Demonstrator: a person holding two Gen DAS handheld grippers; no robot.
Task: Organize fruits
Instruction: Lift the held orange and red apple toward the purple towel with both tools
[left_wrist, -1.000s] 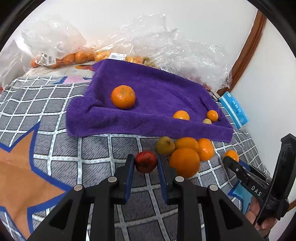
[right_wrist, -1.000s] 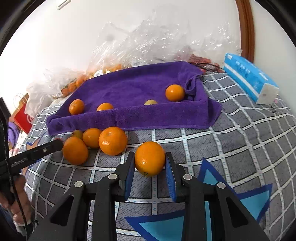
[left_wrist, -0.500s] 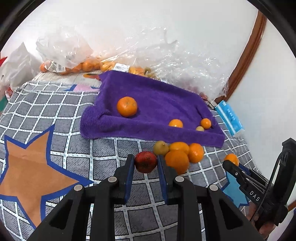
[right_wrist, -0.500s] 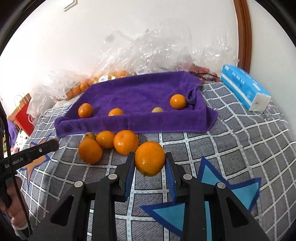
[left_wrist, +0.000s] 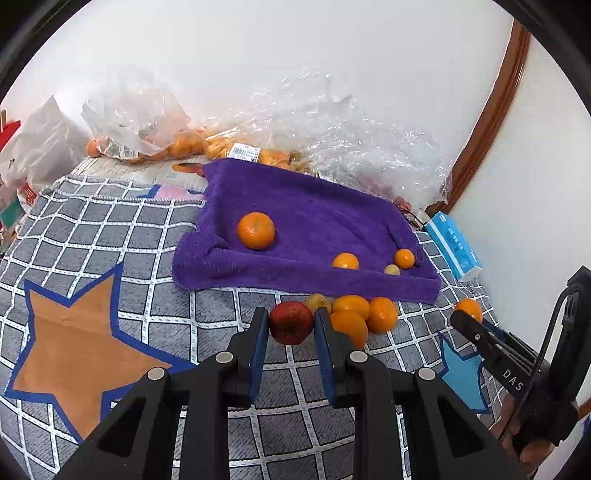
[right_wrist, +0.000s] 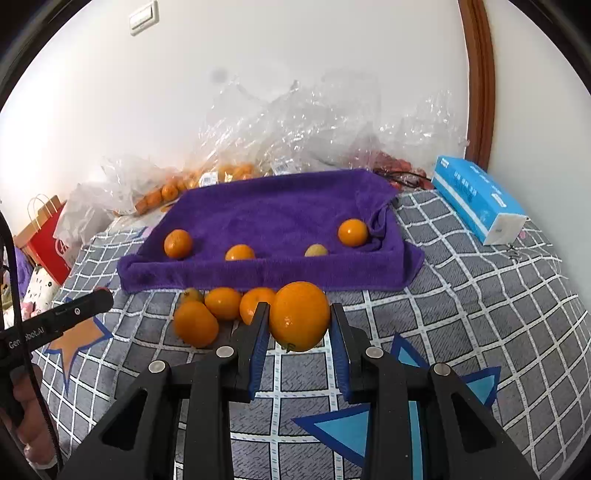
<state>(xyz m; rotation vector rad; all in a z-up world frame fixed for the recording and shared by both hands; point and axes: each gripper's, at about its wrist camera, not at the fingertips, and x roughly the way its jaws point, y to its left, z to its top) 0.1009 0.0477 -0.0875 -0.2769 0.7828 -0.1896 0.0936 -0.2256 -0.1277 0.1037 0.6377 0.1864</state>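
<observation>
Blue-padded jaws of the left gripper (left_wrist: 290, 325) clamp a dark red fruit (left_wrist: 290, 322), held in front of the purple towel's (left_wrist: 314, 221) near edge. Likewise the right gripper (right_wrist: 298, 322) pinches a large orange (right_wrist: 299, 315) before that same edge. Four loose fruits (right_wrist: 218, 310) cluster on the checked blanket (right_wrist: 480, 314) just in front of the towel. On the towel lie three oranges (right_wrist: 178, 243) and one small yellowish fruit (right_wrist: 316, 250). Behind the towel sit crinkled plastic bags (right_wrist: 314, 129); to its right, a blue tissue pack (right_wrist: 476, 195).
</observation>
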